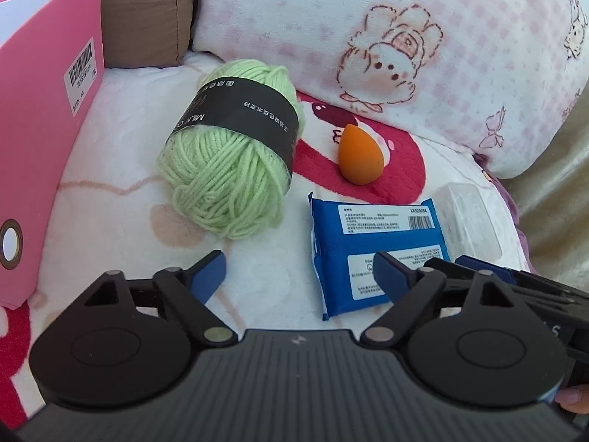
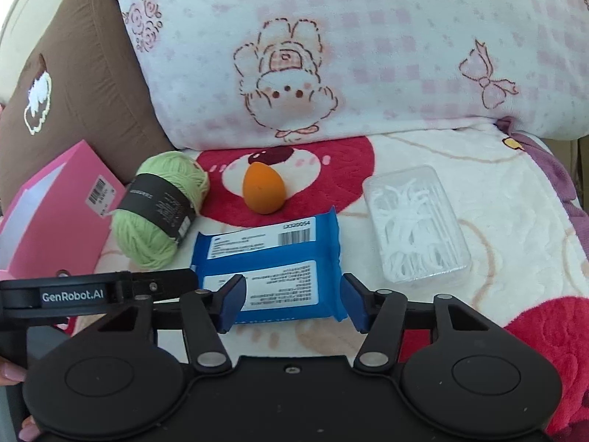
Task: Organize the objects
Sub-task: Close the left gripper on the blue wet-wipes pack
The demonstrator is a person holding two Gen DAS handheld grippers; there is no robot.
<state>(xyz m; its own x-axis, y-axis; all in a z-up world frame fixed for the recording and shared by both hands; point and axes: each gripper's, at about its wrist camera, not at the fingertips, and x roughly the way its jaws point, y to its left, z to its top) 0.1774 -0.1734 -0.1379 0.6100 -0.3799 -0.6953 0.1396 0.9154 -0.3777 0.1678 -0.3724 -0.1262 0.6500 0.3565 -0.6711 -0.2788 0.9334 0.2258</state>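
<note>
The objects lay on a patterned fleece blanket (image 2: 497, 199) spread over a soft surface, with a pink-checked pillow (image 2: 368, 55) along its far edge and a brown cushion (image 2: 73, 84) at the far left corner. A blue wipes packet (image 2: 272, 254) lay flat toward the near middle of the blanket. The right gripper (image 2: 292, 304) stood with its jaws apart, one finger at each side of the packet's near end; contact with the packet could not be confirmed. The left gripper (image 1: 300, 276) stood with its jaws wide apart and nothing between them, over the blanket between a green yarn ball (image 1: 228, 151) and the packet. An orange makeup sponge (image 2: 263, 189) stood beyond the packet, toward the pillow. A clear floss-pick box (image 2: 416, 221) lay right of the packet. A pink box (image 1: 40, 118) stood at the left edge.
</note>
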